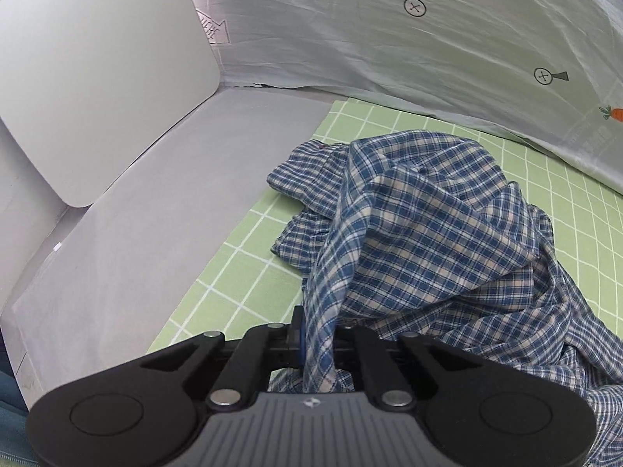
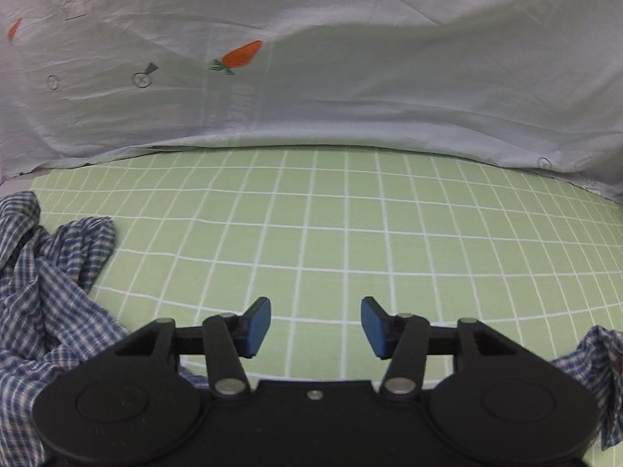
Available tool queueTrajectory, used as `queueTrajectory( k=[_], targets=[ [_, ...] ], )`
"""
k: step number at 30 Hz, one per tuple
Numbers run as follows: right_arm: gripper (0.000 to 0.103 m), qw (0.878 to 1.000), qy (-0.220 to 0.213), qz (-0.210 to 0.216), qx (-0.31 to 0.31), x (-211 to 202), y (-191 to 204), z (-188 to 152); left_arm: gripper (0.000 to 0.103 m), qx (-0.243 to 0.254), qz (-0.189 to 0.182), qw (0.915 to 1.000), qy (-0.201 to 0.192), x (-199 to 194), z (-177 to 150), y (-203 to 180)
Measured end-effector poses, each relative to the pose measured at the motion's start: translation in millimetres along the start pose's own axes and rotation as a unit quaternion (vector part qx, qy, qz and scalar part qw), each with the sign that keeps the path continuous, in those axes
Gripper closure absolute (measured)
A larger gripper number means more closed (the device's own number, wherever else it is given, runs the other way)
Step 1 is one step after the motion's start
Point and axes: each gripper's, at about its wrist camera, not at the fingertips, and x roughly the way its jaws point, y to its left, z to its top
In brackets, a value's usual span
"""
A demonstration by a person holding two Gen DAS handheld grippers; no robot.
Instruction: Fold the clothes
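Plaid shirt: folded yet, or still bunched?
Bunched: the plaid shirt lies crumpled on the green checked cloth, one edge pinched in the left gripper.

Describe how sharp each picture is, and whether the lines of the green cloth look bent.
Left wrist view: sharp and evenly lit, with dark corners from the round lens; the plaid shirt is crisp, and the green checked cloth keeps almost straight lines. Right wrist view: softer and slightly blurred; the cloth's grid bows strongly towards the edges, and the carrot print on the backdrop sheet looks fuzzy.
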Motion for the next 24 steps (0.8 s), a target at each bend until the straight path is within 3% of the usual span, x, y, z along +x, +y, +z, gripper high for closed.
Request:
queueTrajectory(
  k=[2,4,7,9,11,12,13,14,15,18,20,23,24],
  targets=[
    [0.047,0.999,0.008,0.042,-0.032,5.6,28.2,0.4,0.097,-0.019,0.023,0.9996,-0.003,-2.5,-4.6,15.9],
    [0.038,0.994,0.012,0.087,-0.069,12.3,59.9,2.3,0.097,-0.047,0.045,0.9979,0.001,-2.5,-11.5,34.7],
    [0.029,0.983,0.020,0.140,-0.114,17.6,95.9,6.8,0.097,-0.130,0.068,0.9888,0.031,6.3,-28.2,73.7],
    [0.028,0.976,0.028,0.167,-0.139,22.3,115.2,6.7,0.097,-0.171,0.072,0.9812,0.053,12.6,-36.4,92.7],
    [0.032,0.970,0.037,0.181,-0.156,26.0,127.3,4.4,0.097,-0.181,0.076,0.9783,0.065,16.8,-40.7,100.7],
    [0.047,0.968,0.040,0.189,-0.162,27.0,130.6,3.0,0.097,-0.178,0.077,0.9789,0.065,17.2,-41.0,100.4],
    [0.079,0.965,0.044,0.197,-0.167,27.9,133.8,1.6,0.097,-0.175,0.078,0.9794,0.064,17.6,-41.3,100.1],
    [0.095,0.964,0.045,0.198,-0.169,28.2,135.7,0.3,0.097,-0.172,0.079,0.9799,0.064,18.0,-41.6,99.8],
    [0.103,0.968,0.039,0.186,-0.166,26.2,134.7,-1.5,0.097,-0.167,0.080,0.9806,0.062,18.3,-40.8,98.4],
    [0.103,0.982,0.018,0.131,-0.132,20.0,114.2,-4.9,0.097,-0.154,0.078,0.9836,0.053,16.3,-38.5,92.0],
    [0.103,0.993,0.013,0.070,-0.099,18.4,85.3,-4.5,0.097,-0.145,0.076,0.9854,0.048,15.7,-36.5,87.3],
    [0.103,0.999,0.008,-0.016,-0.046,16.3,40.6,-4.5,0.097,-0.132,0.073,0.9875,0.046,17.4,-36.3,79.7],
    [0.103,0.999,0.013,-0.020,-0.021,15.9,25.8,-4.7,0.097,-0.131,0.069,0.9877,0.048,18.7,-37.2,77.7]
  ],
)
